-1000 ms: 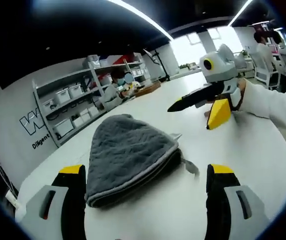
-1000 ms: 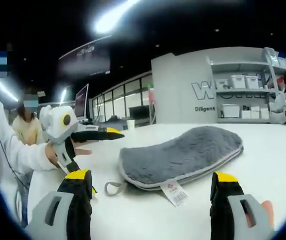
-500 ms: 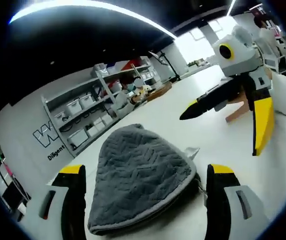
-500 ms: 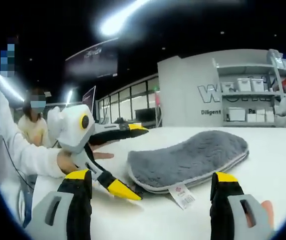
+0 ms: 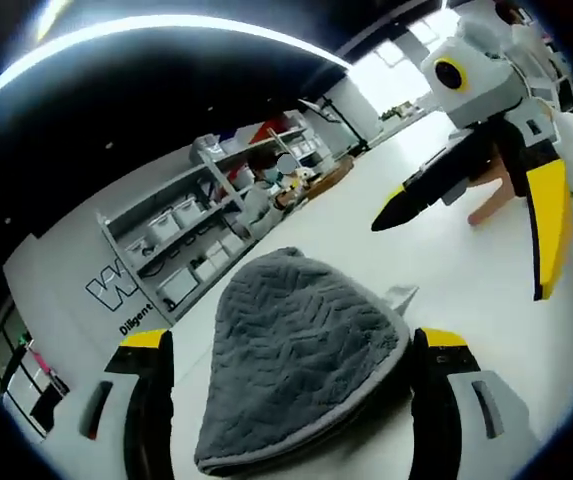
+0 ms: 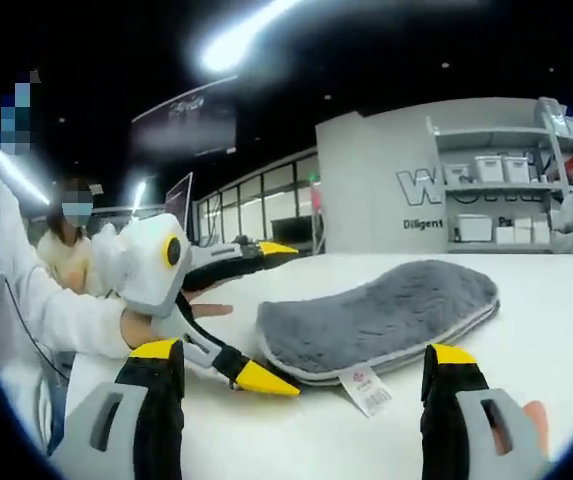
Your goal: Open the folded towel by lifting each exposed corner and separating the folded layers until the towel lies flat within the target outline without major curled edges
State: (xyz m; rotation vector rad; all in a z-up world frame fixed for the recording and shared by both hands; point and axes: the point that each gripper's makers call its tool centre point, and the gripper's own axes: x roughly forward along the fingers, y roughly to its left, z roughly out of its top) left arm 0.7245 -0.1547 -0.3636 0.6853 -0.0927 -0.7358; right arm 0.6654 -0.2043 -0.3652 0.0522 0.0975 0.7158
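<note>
Towel position drives the next move: folded grey terry towel [image 6: 381,315] lies flat on white table [image 6: 536,400], still folded. In the right gripper view its long axis runs left-near to right-far, with the white care tag [image 6: 366,387] hanging off the near edge, just ahead and between that view's own jaws. Left gripper [image 6: 254,312] comes in from the left there, jaws spread wide, lower yellow tip on the table touching or just beside the towel's left-near corner, upper jaw above the fabric; so the left is the nearer one, set to bite that corner. Right gripper [image 6: 301,400] also stands wide, empty, a little back from the towel's near edge.

Left gripper view gives what the other lacks: folded layers stacked at the near rim with pale piping, chevron weave on top of the towel [image 5: 296,355], towel sitting between its own jaws. Right gripper [image 5: 486,220] hangs at far right, apart from the cloth. No target outline visible on the table.
</note>
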